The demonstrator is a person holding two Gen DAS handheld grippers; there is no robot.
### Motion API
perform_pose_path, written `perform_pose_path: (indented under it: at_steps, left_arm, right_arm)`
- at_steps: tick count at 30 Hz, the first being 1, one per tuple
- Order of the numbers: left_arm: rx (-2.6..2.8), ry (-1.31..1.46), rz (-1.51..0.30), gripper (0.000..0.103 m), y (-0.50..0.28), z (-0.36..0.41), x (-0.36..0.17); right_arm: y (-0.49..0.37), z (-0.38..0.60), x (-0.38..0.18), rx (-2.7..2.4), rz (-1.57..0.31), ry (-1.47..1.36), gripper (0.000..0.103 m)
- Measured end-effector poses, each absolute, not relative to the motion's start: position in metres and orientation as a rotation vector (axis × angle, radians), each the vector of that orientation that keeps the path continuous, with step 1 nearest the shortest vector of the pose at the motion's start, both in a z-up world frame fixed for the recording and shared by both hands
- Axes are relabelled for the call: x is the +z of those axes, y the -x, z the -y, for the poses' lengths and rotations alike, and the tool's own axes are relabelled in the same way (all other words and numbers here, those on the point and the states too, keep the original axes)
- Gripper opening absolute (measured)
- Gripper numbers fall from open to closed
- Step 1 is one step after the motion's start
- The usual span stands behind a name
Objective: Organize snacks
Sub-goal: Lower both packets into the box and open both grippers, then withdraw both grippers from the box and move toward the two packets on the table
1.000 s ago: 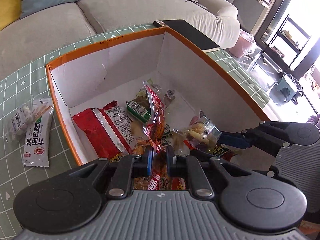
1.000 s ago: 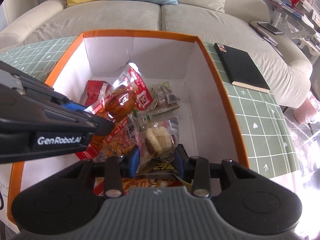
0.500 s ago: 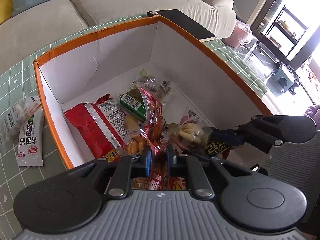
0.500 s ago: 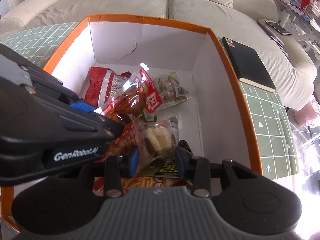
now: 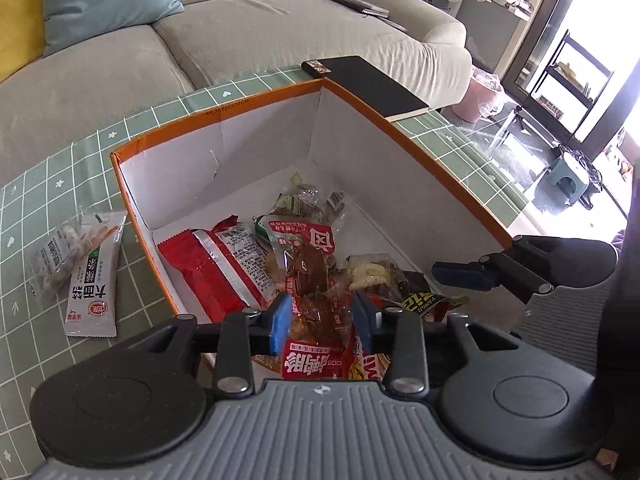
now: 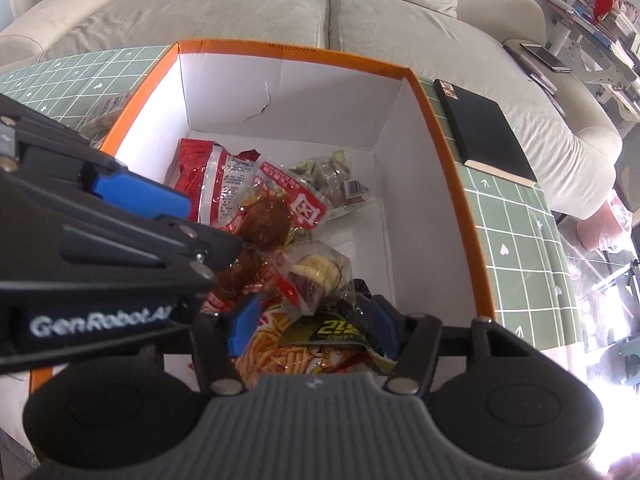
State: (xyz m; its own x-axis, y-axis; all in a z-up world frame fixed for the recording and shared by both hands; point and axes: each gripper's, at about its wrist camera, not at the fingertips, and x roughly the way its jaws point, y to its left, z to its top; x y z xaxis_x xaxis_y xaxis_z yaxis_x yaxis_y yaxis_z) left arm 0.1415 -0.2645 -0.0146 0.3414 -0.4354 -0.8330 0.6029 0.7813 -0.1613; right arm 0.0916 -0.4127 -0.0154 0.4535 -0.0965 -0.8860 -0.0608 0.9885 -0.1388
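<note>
An orange-rimmed white box on the green checked table holds several snack packets. My left gripper hovers over its near end, jaws opening. The red packet of brown meat lies on the pile between and ahead of the pads, which do not press on it. My right gripper is beside it on the right, jaws opening too, with the clear pastry packet resting loose just ahead of its fingers. A large red bag lies against the box's left wall.
Left of the box on the table lie a white sachet and a clear packet of white sweets. A black notebook rests at the far right corner. A beige sofa runs behind the table.
Both grippers have opened and let go of their packets. The red meat packet, held upright before, now lies flat on the pile. The left gripper has risen slightly.
</note>
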Motion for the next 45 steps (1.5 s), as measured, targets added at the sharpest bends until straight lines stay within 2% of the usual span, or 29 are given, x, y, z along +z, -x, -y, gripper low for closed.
perform_pose_path:
  at_steps: [4, 8, 11, 19, 24, 31, 38, 45]
  left_arm:
    - [-0.679, -0.160, -0.983, 0.051, -0.136, 0.255, -0.003]
    - [-0.669, -0.136, -0.948, 0.052, -0.133, 0.241, 0.008]
    - [-0.650, -0.124, -0.915, 0.057, -0.129, 0.229, 0.017]
    - [-0.547, -0.122, -0.841, 0.060, -0.124, 0.184, 0.031]
    - [-0.462, -0.101, -0.818, 0.061, -0.123, 0.146, 0.030]
    - [-0.357, -0.067, -0.811, 0.062, -0.125, 0.086, 0.017]
    - [-0.298, -0.019, -0.833, 0.064, -0.131, 0.034, -0.002]
    - [-0.378, -0.046, -0.807, 0.064, -0.145, 0.029, -0.015]
  right_arm:
    - [-0.086, 0.410, -0.010, -0.042, -1.092, 0.167, 0.059]
    - [-0.079, 0.405, 0.002, -0.060, -1.068, 0.170, 0.071]
    - [-0.075, 0.399, 0.010, -0.072, -1.046, 0.185, 0.071]
    - [-0.066, 0.371, 0.039, -0.067, -0.954, 0.156, 0.071]
    - [-0.064, 0.345, 0.053, -0.035, -0.895, 0.072, 0.076]
    - [-0.061, 0.300, 0.058, 0.029, -0.829, -0.034, 0.076]
    - [-0.059, 0.258, 0.044, 0.104, -0.784, -0.055, 0.067]
    - [-0.076, 0.231, 0.019, 0.142, -0.833, -0.018, 0.057]
